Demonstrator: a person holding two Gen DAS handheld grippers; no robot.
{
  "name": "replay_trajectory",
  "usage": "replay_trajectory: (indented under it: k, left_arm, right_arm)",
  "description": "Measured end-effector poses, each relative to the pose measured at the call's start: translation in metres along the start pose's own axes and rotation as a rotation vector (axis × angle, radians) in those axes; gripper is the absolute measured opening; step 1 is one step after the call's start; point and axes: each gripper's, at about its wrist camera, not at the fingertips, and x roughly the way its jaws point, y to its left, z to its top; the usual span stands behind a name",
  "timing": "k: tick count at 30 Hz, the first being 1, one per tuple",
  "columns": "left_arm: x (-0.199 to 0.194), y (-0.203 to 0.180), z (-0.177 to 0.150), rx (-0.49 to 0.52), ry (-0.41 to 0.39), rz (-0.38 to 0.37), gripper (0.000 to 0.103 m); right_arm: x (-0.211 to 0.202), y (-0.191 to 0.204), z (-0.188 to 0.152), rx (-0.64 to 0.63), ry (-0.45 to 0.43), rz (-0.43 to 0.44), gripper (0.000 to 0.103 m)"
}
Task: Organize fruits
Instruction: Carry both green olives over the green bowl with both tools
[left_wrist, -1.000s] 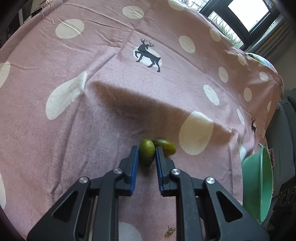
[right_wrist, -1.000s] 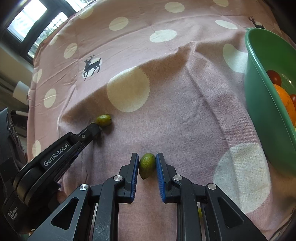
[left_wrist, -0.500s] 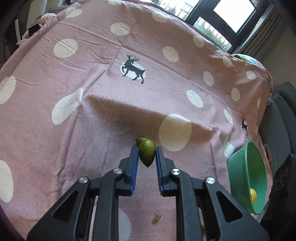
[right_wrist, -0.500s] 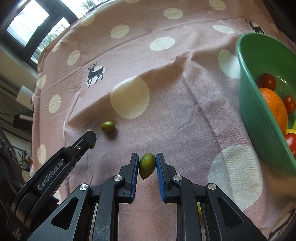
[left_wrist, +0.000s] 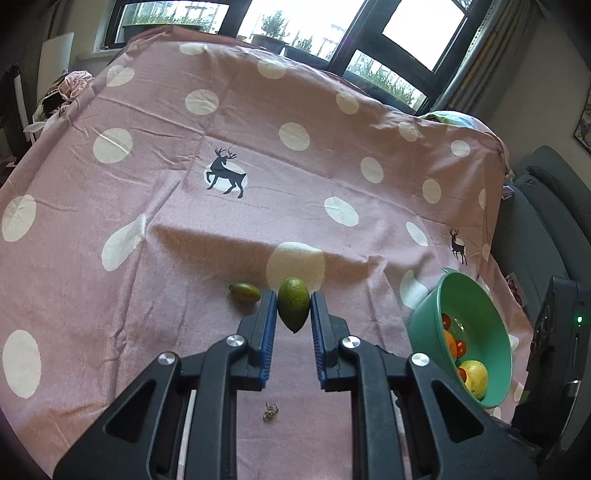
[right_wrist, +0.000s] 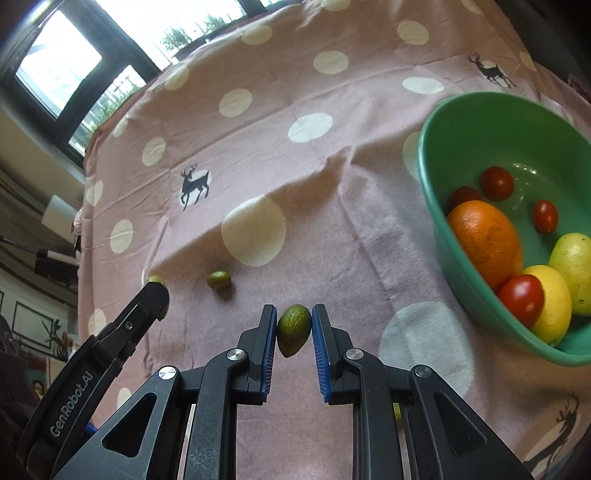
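Note:
My left gripper (left_wrist: 293, 308) is shut on a small green oval fruit (left_wrist: 293, 303) and holds it above the pink cloth. My right gripper (right_wrist: 294, 326) is shut on another green oval fruit (right_wrist: 293, 328), also off the cloth. A third green fruit (left_wrist: 243, 292) lies on the cloth just left of the left gripper; it also shows in the right wrist view (right_wrist: 218, 279). The green bowl (right_wrist: 461, 122) at the right holds an orange (right_wrist: 484, 240), lemons (right_wrist: 554, 299) and several small tomatoes (right_wrist: 496, 182). The left gripper body (right_wrist: 110, 350) shows in the right wrist view.
The pink dotted cloth (left_wrist: 184, 166) covers the table. A small dry stem scrap (left_wrist: 269, 410) lies on it below the left gripper. A grey sofa (left_wrist: 535, 229) and a black device (left_wrist: 557, 354) stand past the right edge. Windows are at the back.
Both grippers have risen with their fruits, so more of the table shows. The left gripper's fruit has come away from the one left on the cloth. The bowl has come further into view.

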Motion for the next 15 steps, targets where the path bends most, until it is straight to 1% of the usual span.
replay_trajectory:
  k: [4, 7, 10, 15]
  left_arm:
    - [-0.008, -0.011, -0.002, 0.028, -0.019, -0.017, 0.018]
    - [-0.013, -0.019, -0.003, 0.045, -0.026, -0.047, 0.018]
    - [-0.017, -0.026, -0.003, 0.058, -0.04, -0.05, 0.018]
    - [-0.024, -0.04, -0.006, 0.09, -0.051, -0.09, 0.018]
  right_arm:
    - [-0.013, -0.005, 0.002, 0.006, -0.039, 0.002, 0.021]
    - [-0.022, -0.01, 0.003, 0.017, -0.068, -0.002, 0.021]
    - [-0.03, -0.015, 0.004, 0.03, -0.091, -0.005, 0.021]
    - [-0.045, -0.025, 0.005, 0.051, -0.135, 0.002, 0.021]
